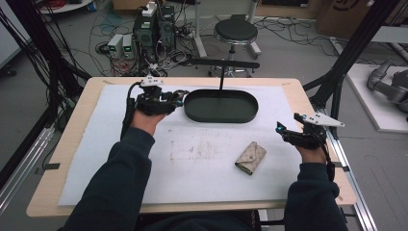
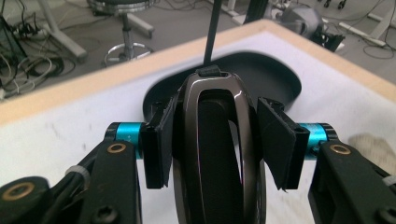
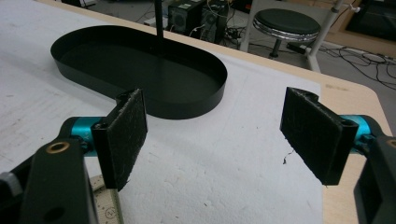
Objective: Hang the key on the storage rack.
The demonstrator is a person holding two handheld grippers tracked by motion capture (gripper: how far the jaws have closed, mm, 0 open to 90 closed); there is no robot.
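So the left gripper (image 1: 179, 97) is up off the mat near the left end of the black oval metal tray (image 1: 221, 115), and it's clamped on a dark glossy oval thing w/ a metallic loop frame (image 2: 217, 154), prob some kind of sunglasses or goggle-ish piece, can't tell exactly. In the left gripper view both black pads (image 2: 156, 149) press on its sides, so jaws are at a mid width, closed on it, and the object stands upright btwn them, poking up past the fingertips. Straight ahead of it in that view is the tray, w/ the thin black post (image 2: 214, 32) rising from the tray's far side. In the high view the tray sits at the back-middle of the white foam mat (image 1: 144, 183), which covers most of the light wood table (image 1: 48, 192), and the post carries a black crossbar (image 1: 226, 63) on top. Right gripper (image 1: 281, 129) is way over at the right edge of the mat, well apart from the held thing and from the tray; its jaws stand wide w/ nothing btwn them, pads (image 3: 123, 135) just over bare mat in the right gripper view. A beige folded fabric pouch (image 1: 250, 158) lies flat on the mat, btwn the two hands but closer to the right one, near the front. Black round stool (image 1: 235, 32) on the floor behind the table.
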